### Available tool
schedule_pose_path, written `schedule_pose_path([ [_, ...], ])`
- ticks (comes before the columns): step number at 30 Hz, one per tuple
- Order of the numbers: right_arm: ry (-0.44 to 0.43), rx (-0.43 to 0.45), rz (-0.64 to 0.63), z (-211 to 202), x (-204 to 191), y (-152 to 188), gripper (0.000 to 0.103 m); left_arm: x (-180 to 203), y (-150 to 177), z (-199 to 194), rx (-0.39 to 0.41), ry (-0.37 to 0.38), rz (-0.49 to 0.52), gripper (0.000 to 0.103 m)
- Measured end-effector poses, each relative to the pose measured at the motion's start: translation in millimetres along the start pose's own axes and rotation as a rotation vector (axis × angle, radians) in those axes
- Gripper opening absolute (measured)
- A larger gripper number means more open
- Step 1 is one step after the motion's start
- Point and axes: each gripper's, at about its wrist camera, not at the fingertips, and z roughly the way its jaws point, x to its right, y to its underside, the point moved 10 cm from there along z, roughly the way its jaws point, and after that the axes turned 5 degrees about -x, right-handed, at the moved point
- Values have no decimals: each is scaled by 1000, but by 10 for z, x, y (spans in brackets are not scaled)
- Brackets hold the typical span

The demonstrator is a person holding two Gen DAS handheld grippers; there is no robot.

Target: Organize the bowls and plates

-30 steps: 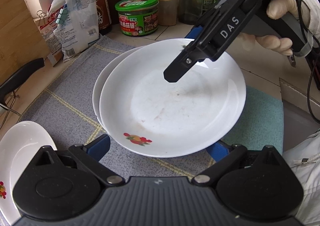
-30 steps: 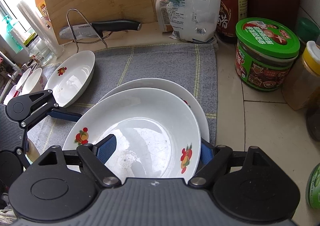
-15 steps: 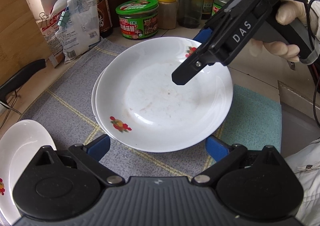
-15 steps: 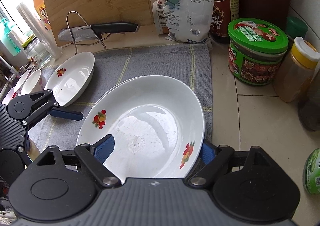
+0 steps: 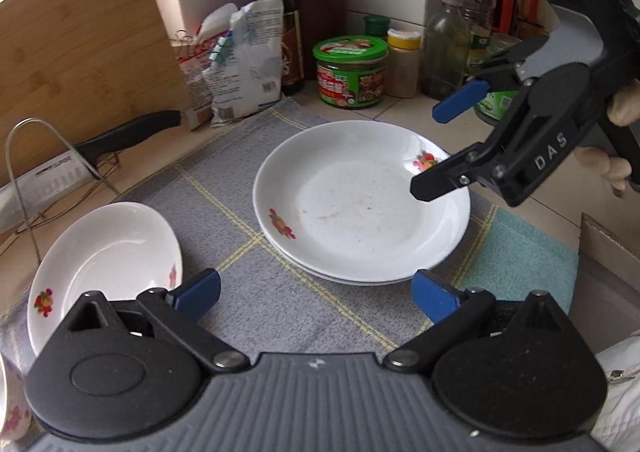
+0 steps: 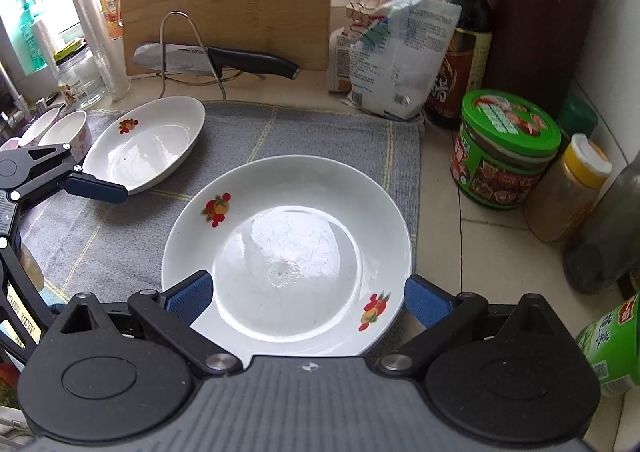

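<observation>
Two white fruit-print plates lie stacked on the grey mat; the right wrist view shows the stack straight below. A third plate rests tilted at the left, also seen as the plate. My left gripper is open and empty, just short of the stack's near rim. My right gripper hovers over the stack's right rim. In its own view the right gripper has its jaws opening, the rim between them with the pads off it.
A knife lies on a wire rack before a wooden board. Bags, a dark bottle, a green-lidded jar and more bottles line the back. Small bowls sit far left. A teal cloth lies at the right.
The top plate has slid from its offset place to lie square on the lower one. The right jaws spread wide off its rim. Both grippers drew back and rose.
</observation>
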Motion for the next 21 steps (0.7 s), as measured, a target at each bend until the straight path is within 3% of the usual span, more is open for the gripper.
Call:
schedule_pose_path([
  [5,-18,42,-59,21,-235,-37,103,-168,129,-172,17,-97,-127,102],
  [13,-51,70,-31,110,-570,-75,103,-548,474,-416,23,-182,-288,102],
  [17,-34,98,-14,116,-790,-160,103,-805,627,-513,34,-209,-307,102],
  [21,9,110,12,151,-1072,-270,103,-1052,708,-649,79,-222,-251,102],
])
